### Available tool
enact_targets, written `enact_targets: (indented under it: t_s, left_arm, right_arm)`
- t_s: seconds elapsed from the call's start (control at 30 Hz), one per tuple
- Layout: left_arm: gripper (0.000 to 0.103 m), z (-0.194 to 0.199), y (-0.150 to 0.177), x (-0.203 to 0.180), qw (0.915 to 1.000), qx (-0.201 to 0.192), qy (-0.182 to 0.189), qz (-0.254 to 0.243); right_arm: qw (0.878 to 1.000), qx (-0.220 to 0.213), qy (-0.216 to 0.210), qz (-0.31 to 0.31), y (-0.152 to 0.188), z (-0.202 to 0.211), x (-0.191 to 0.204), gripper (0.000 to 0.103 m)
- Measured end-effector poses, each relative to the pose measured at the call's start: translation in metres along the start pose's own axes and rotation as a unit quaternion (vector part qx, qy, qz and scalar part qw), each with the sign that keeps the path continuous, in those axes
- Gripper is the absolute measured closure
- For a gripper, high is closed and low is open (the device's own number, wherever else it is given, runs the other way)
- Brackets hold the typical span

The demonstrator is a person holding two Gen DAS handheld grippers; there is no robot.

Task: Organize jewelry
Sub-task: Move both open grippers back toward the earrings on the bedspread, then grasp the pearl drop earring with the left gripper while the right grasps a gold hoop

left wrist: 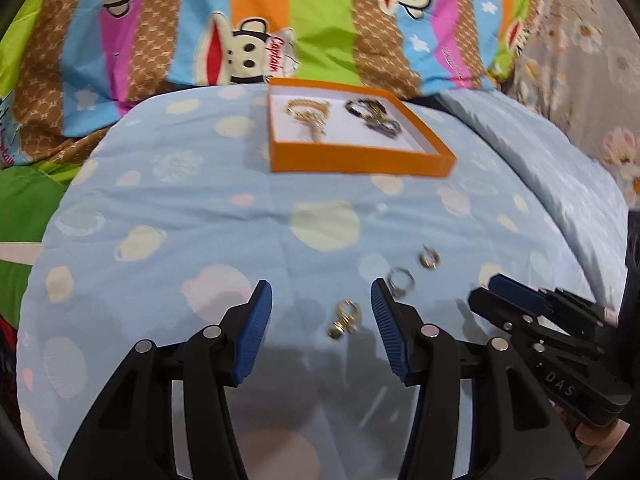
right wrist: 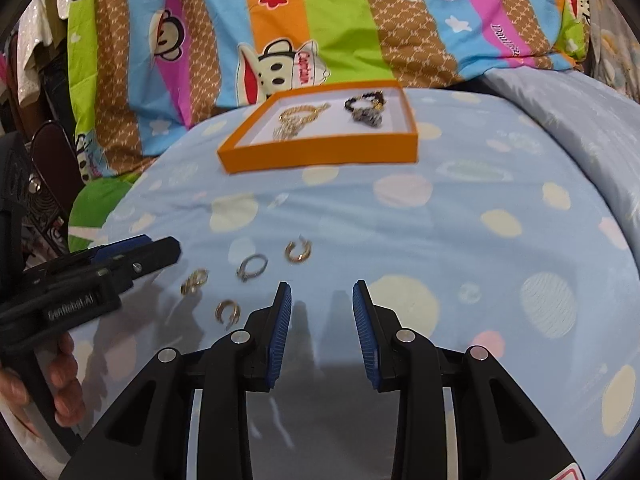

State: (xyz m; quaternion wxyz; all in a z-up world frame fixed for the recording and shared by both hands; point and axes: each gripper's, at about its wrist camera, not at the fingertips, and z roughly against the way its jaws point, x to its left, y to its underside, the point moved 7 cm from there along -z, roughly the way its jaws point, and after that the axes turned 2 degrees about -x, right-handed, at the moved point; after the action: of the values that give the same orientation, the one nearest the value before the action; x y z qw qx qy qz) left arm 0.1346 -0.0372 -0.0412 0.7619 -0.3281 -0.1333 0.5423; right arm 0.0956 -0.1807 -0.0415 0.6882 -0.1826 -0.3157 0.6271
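An orange tray point(left wrist: 360, 162) point(right wrist: 320, 158) at the far side of the blue spotted bedding holds gold chains point(left wrist: 310, 114) point(right wrist: 298, 118) and dark bracelets point(left wrist: 374, 116) point(right wrist: 366, 110). Loose rings lie on the bedding: a gold one point(left wrist: 345, 319) point(right wrist: 194, 280) between my left fingers, a silver one point(left wrist: 400, 280) point(right wrist: 252, 266), a gold one point(left wrist: 429, 259) point(right wrist: 298, 251), and another gold one point(right wrist: 227, 312) seen only in the right wrist view. My left gripper point(left wrist: 322, 312) is open and empty over the first gold ring. My right gripper point(right wrist: 322, 312) is open and empty, right of the rings.
The blue bedding point(left wrist: 180, 220) point(right wrist: 480, 220) has pale spots and folds up at the right point(left wrist: 540, 152). A striped cartoon-monkey cover point(left wrist: 280, 20) point(right wrist: 320, 20) rises behind the tray. The right gripper shows at the right edge in the left wrist view point(left wrist: 520, 300), the left one at the left edge point(right wrist: 132, 256).
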Motion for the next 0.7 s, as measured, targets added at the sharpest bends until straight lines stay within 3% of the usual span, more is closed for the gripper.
enact_targets:
  t_s: [0.17, 0.47, 0.7]
  left_arm:
    - [0.053, -0.013, 0.013, -0.007, 0.9999, 0.016, -0.001, 0.003]
    - [0.056, -0.019, 0.009, -0.005, 0.9999, 0.004, -0.015, 0.005]
    - [0.080, -0.018, 0.008, 0.003, 0.9996, -0.002, -0.014, 0.023]
  right_arm:
    - [1.000, -0.004, -0.002, -0.010, 0.003, 0.004, -0.003, 0.071]
    - [0.999, -0.002, -0.011, -0.036, 0.007, 0.001, -0.010, 0.071]
    - [1.000, -0.002, -0.008, -0.027, 0.007, 0.000, -0.007, 0.069]
